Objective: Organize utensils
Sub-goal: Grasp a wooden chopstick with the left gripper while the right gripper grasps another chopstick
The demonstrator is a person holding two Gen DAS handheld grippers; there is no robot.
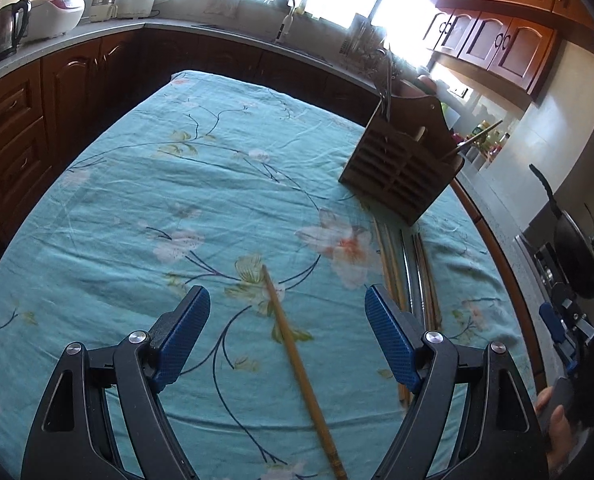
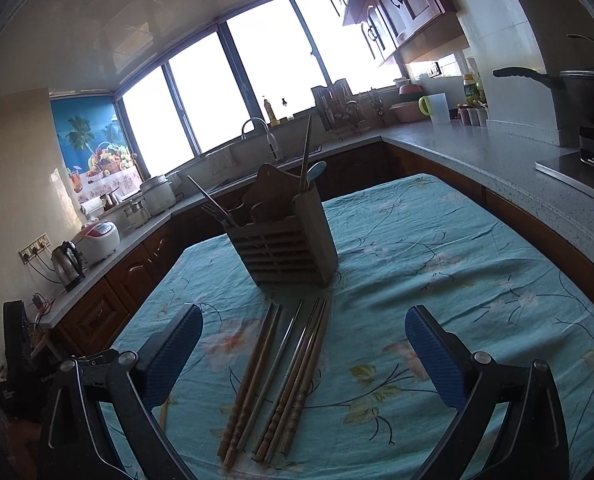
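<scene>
A brown slatted wooden utensil holder [image 1: 401,160] [image 2: 285,244] stands on the teal floral tablecloth [image 1: 201,184] [image 2: 437,280], with several chopsticks and a spoon upright in it. My left gripper [image 1: 287,336] is open, empty, above a single bamboo chopstick [image 1: 297,364] lying between its fingers. A row of several wood and metal chopsticks [image 2: 281,376] [image 1: 411,276] lies in front of the holder. My right gripper [image 2: 303,354] is open and empty, hovering over that row. The right gripper also shows at the left wrist view's right edge [image 1: 565,336].
Dark wooden cabinets and a grey counter [image 2: 497,160] wrap around the table. A kettle [image 1: 5,32] and rice cooker [image 1: 53,12] stand at the left, a sink tap [image 2: 257,132] under the window, a black wok [image 1: 577,252] on the stove at right.
</scene>
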